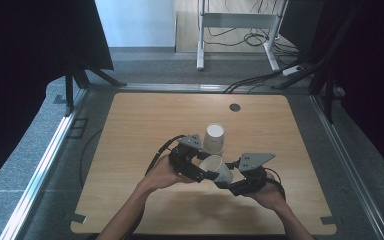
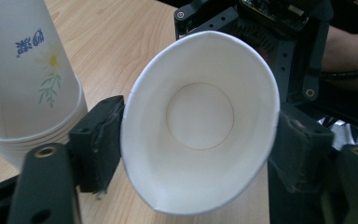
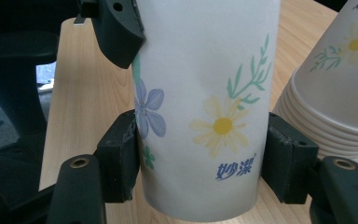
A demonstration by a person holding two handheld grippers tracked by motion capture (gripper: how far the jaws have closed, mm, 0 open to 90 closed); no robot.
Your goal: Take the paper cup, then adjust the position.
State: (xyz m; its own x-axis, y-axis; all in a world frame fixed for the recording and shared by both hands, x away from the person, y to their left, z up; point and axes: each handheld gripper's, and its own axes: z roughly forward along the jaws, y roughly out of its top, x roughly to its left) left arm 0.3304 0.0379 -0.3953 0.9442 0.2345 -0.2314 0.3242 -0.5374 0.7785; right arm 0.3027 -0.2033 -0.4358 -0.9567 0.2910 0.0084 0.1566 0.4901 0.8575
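A white paper cup [image 1: 218, 167] printed with flowers lies on its side above the wooden table [image 1: 130, 125], held between both grippers. My left gripper [image 1: 206, 171] is shut on its rim; in the left gripper view the pads [image 2: 98, 140] squeeze the cup mouth [image 2: 200, 116] into an oval. My right gripper [image 1: 228, 181] is shut on the cup body [image 3: 205, 102] near its base, with a pad [image 3: 119, 158] on each side. A stack of several upturned matching cups [image 1: 214, 138] stands just behind the held cup, also seen as the stack [image 2: 28, 84] and the stack [image 3: 340, 93].
A round grommet hole [image 1: 235, 107] sits near the table's far edge. Black stands and curtains [image 1: 75, 75] flank the table. A white desk frame [image 1: 240, 30] and floor cables [image 1: 260, 77] lie beyond it. Bare tabletop stretches left and right of the hands.
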